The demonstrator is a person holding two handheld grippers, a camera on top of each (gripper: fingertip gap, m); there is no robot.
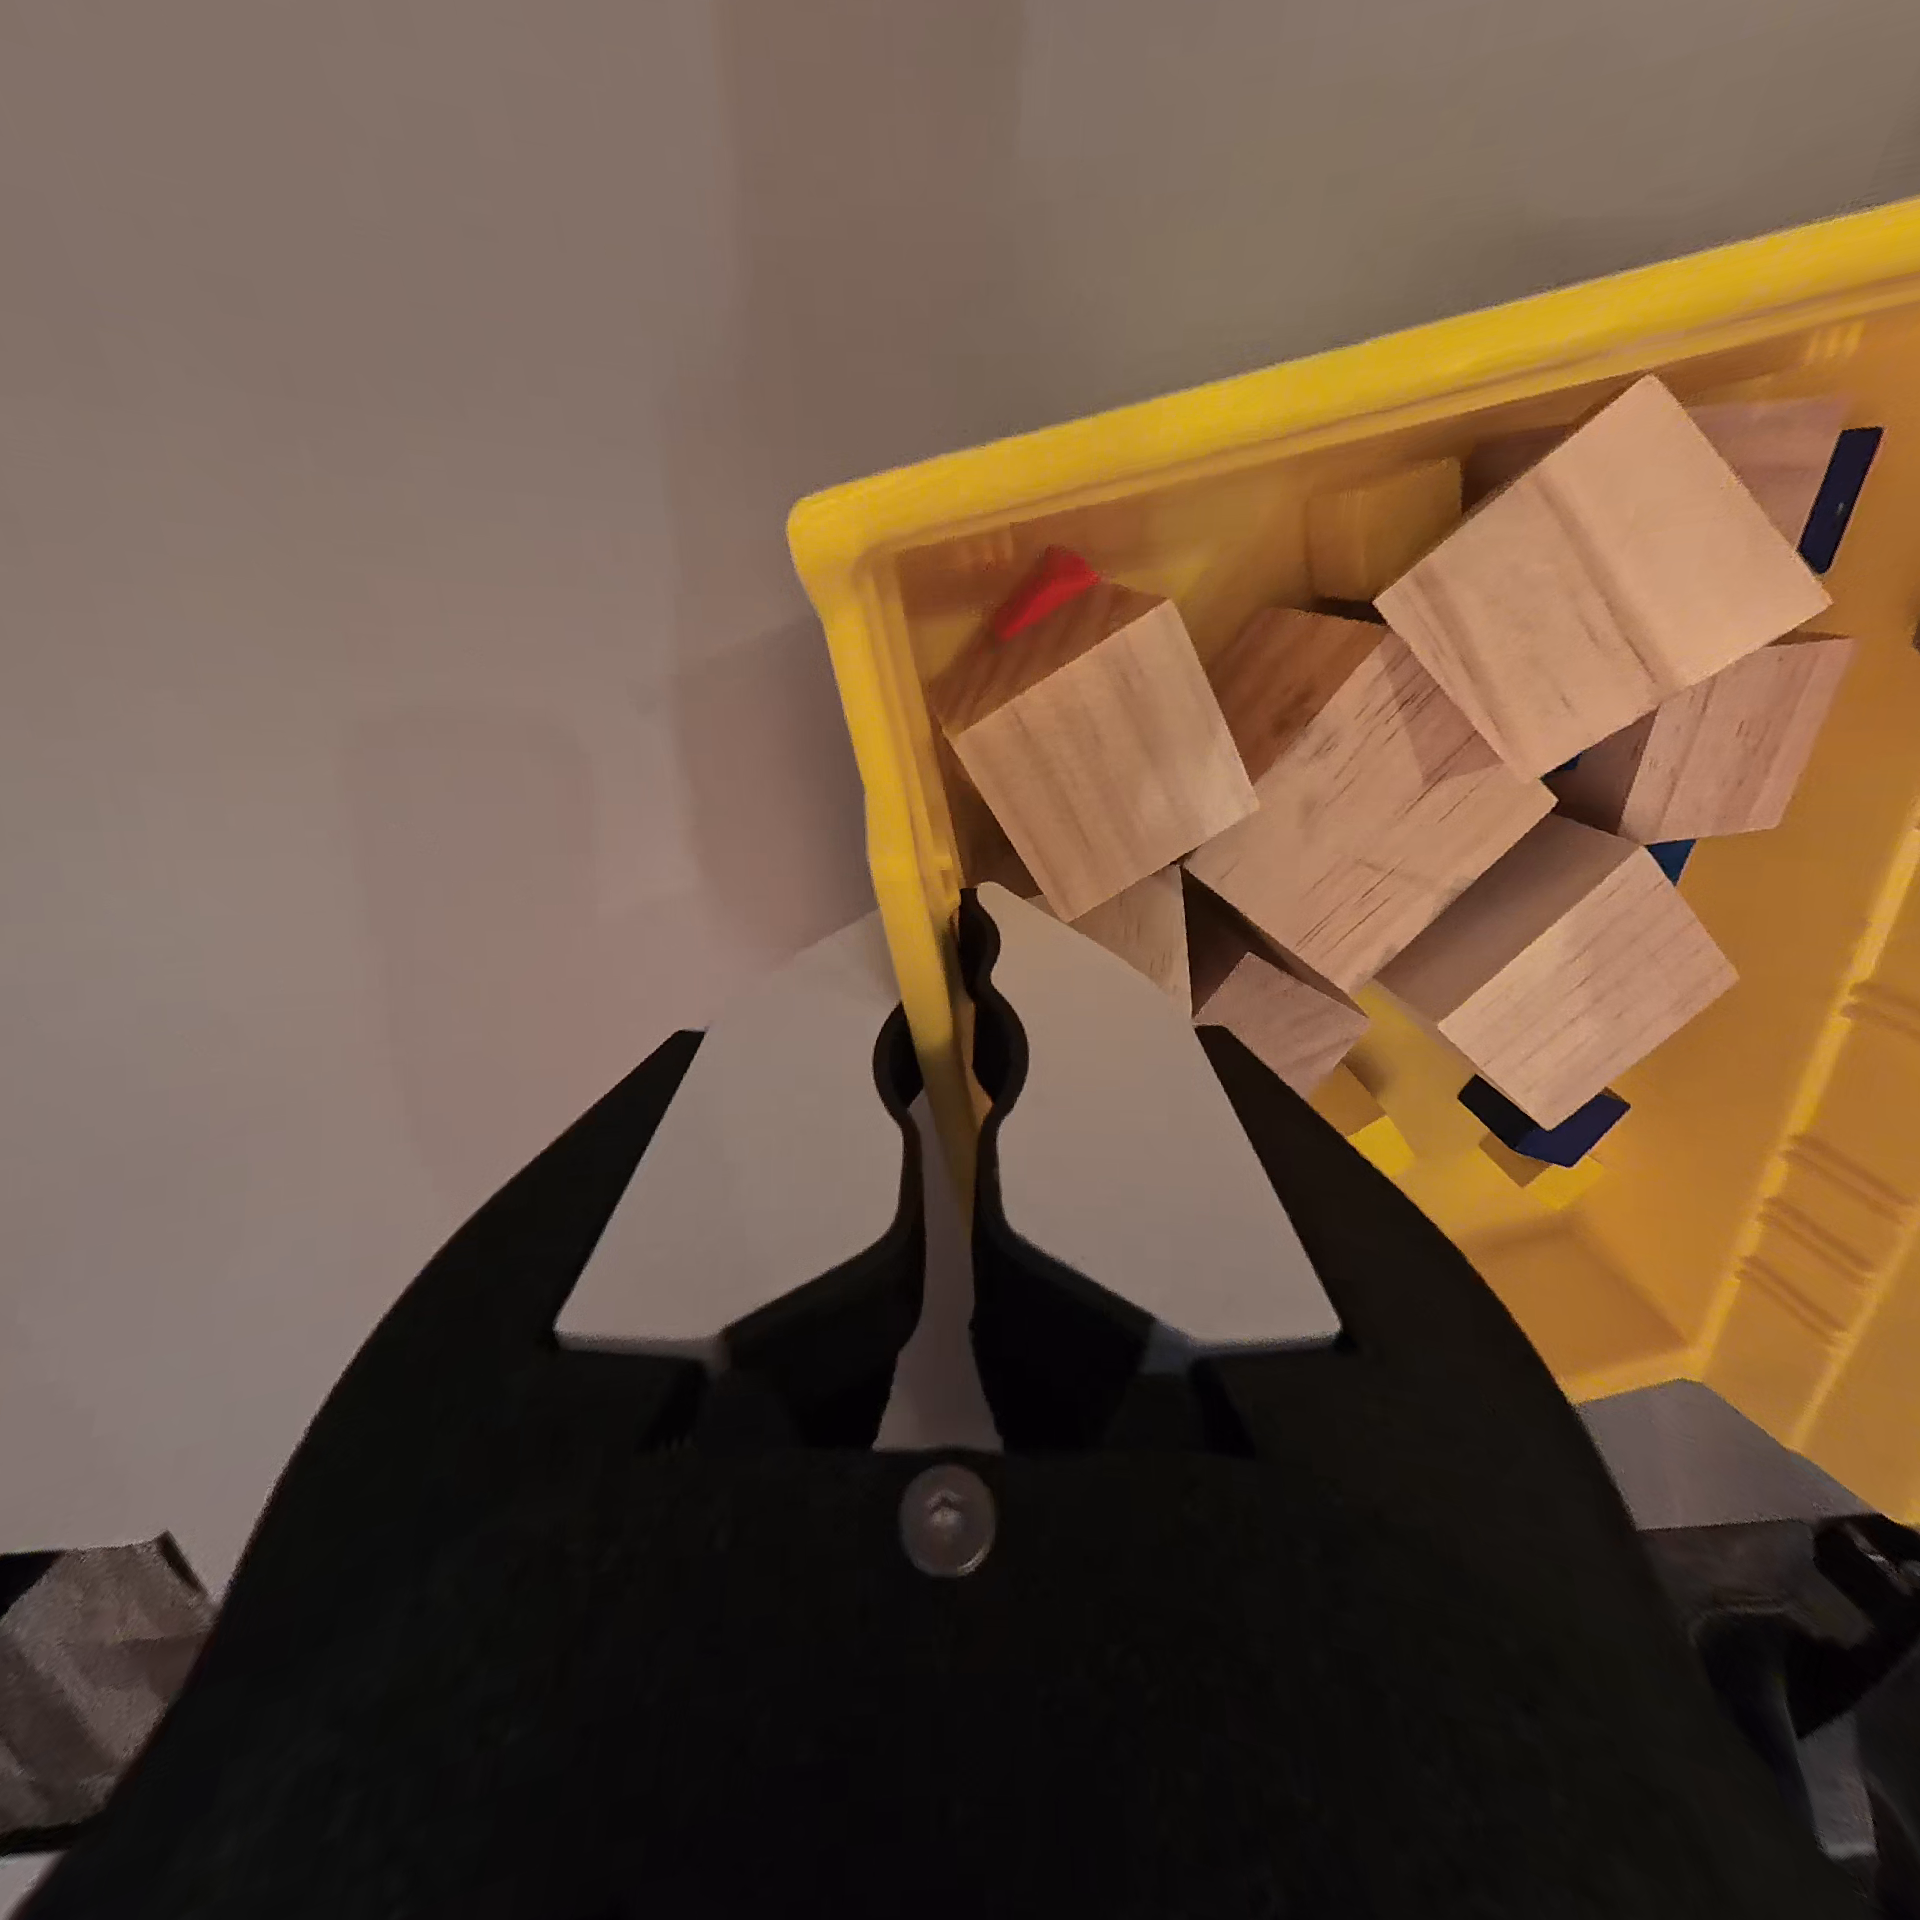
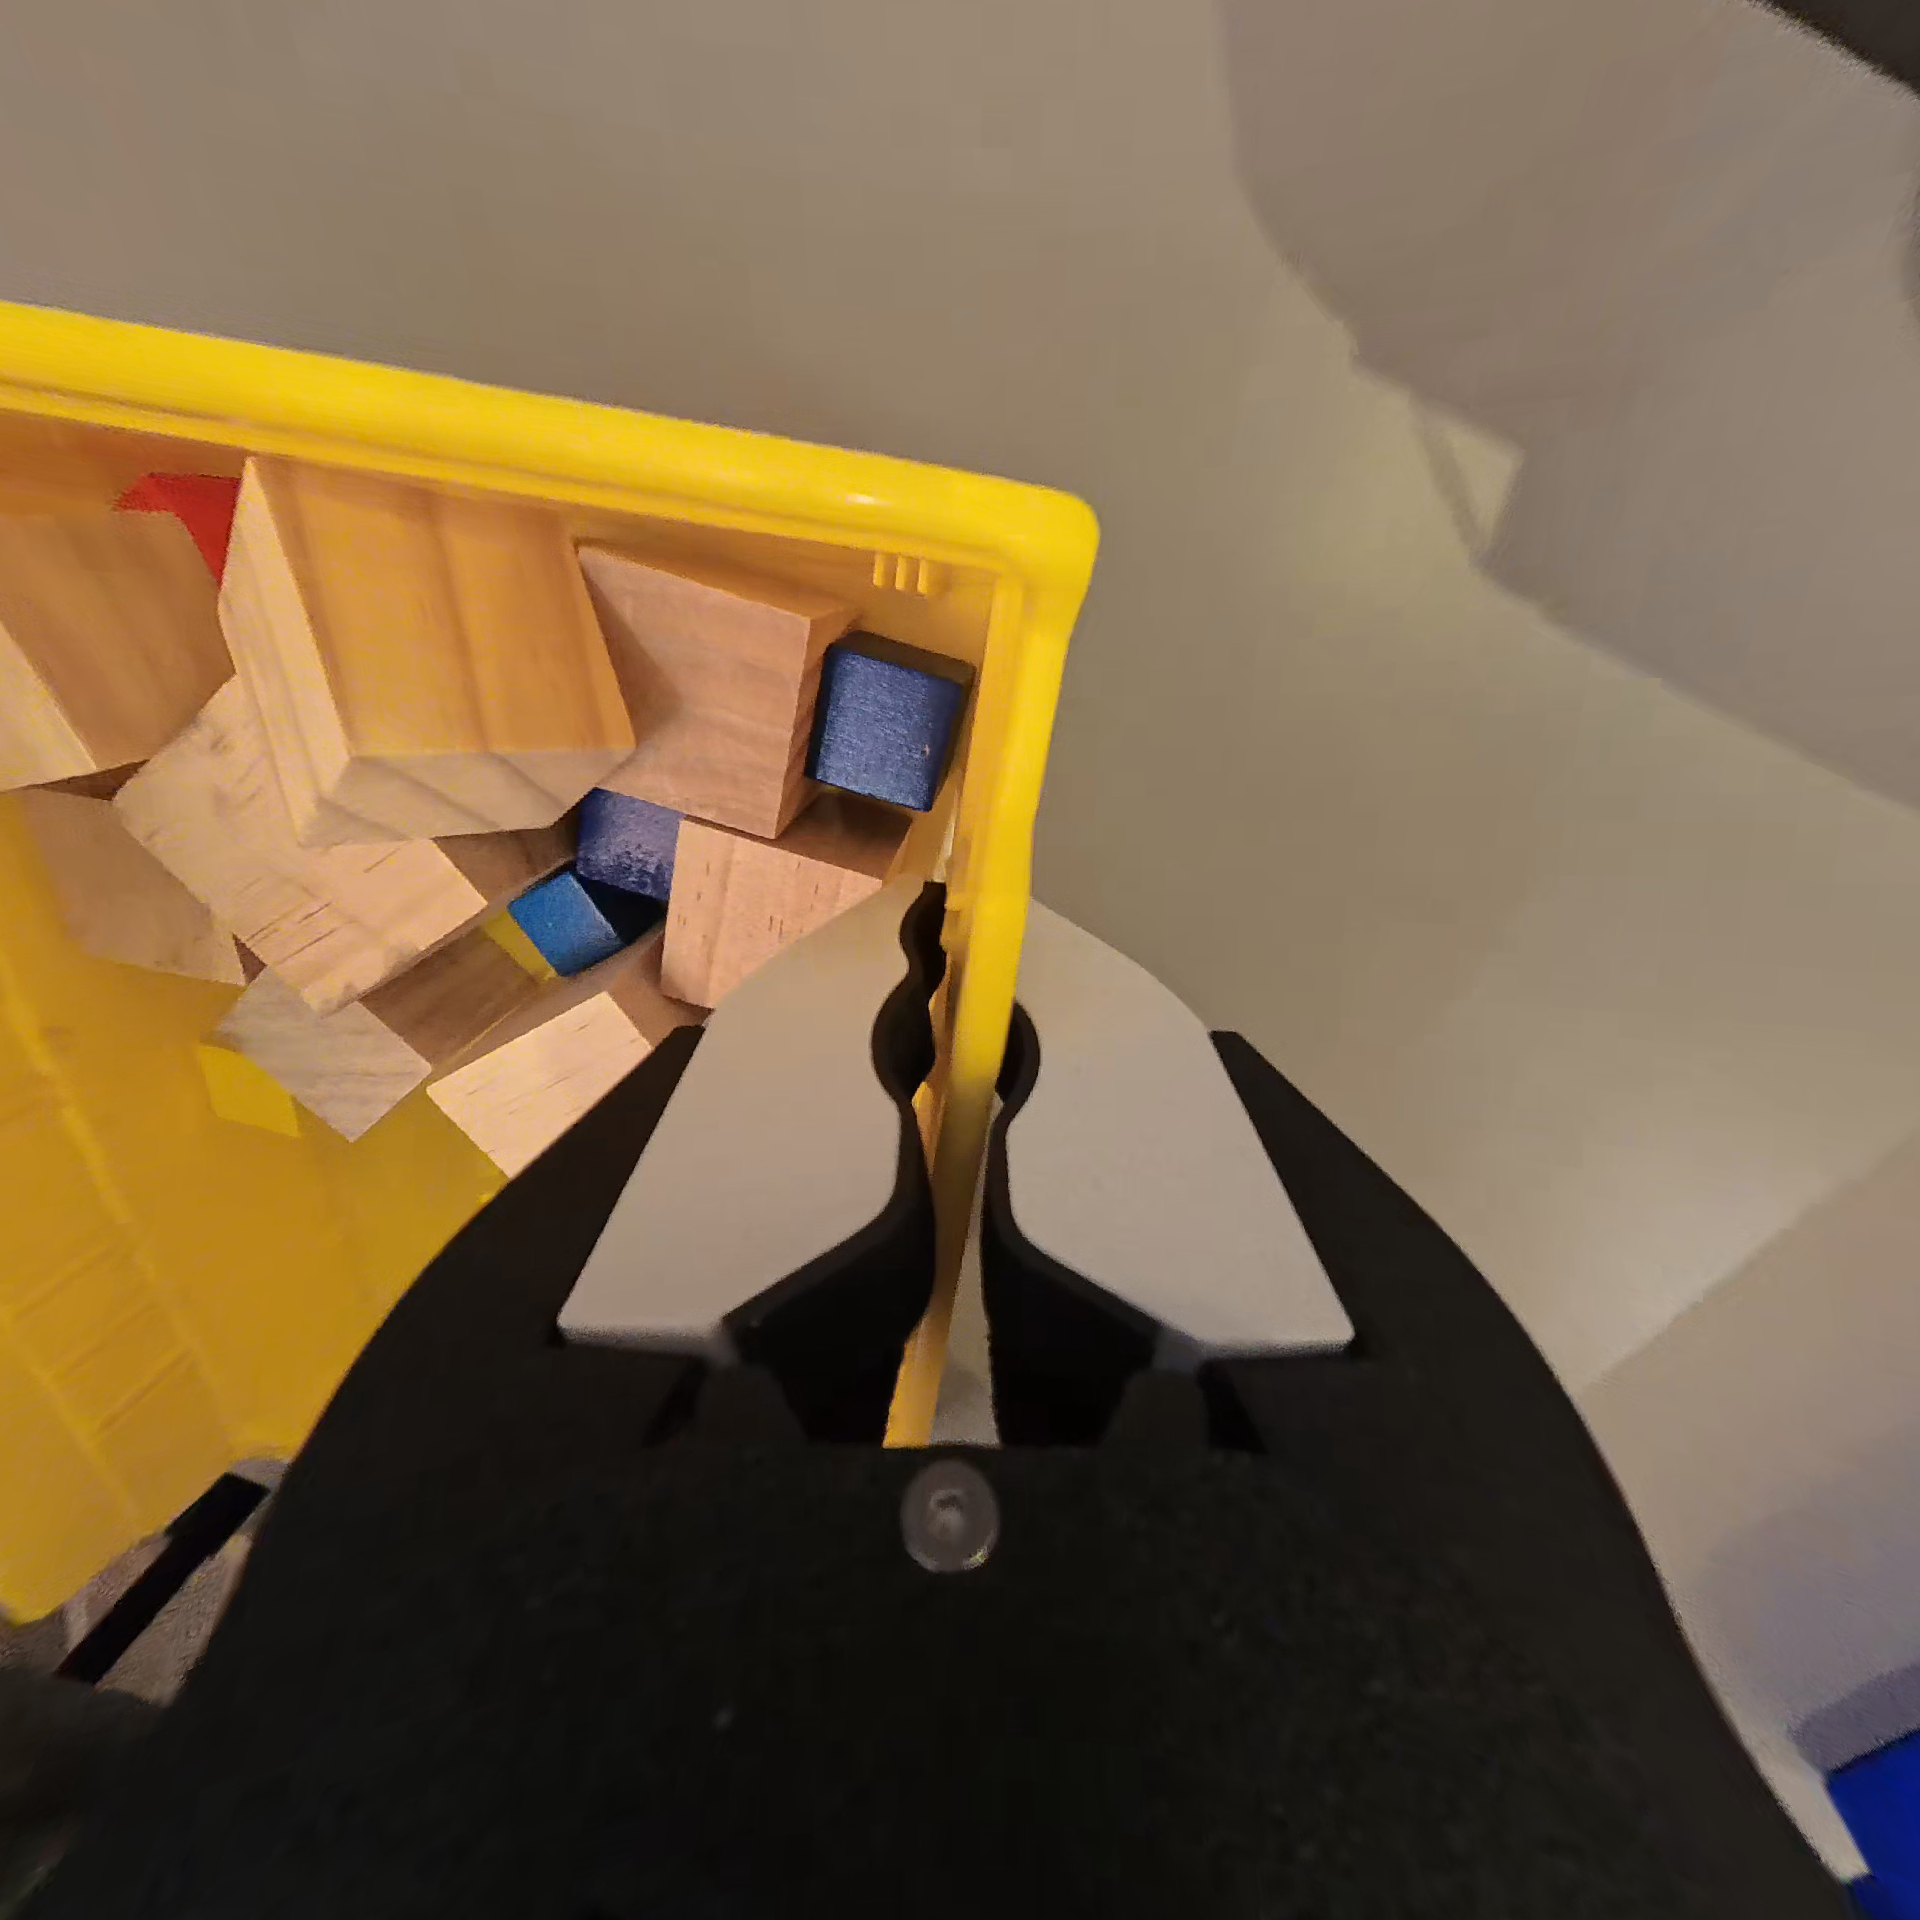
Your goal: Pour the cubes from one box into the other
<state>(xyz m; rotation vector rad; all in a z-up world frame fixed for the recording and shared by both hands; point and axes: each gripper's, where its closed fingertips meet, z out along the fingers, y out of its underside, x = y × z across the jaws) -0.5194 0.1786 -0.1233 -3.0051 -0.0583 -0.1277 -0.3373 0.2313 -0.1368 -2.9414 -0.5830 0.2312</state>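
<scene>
A yellow plastic box [image 1: 1299,405] is held up and tilted forward between both grippers. My left gripper [image 1: 935,935] is shut on its left wall. My right gripper [image 2: 971,935] is shut on its right wall; the box shows there too [image 2: 1049,727]. Several plain wooden cubes [image 1: 1600,571] are piled against the far wall, with a red one [image 1: 1044,597] in the far left corner. Small blue cubes [image 2: 883,727] lie in the far right corner among wooden ones [image 2: 416,623]. The other box is mostly hidden.
A pale grey wall fills the background in both views. A blue object [image 2: 1881,1813] shows at the lower right edge of the right wrist view. Grey and dark shapes [image 1: 83,1662] lie low at the left of the left wrist view.
</scene>
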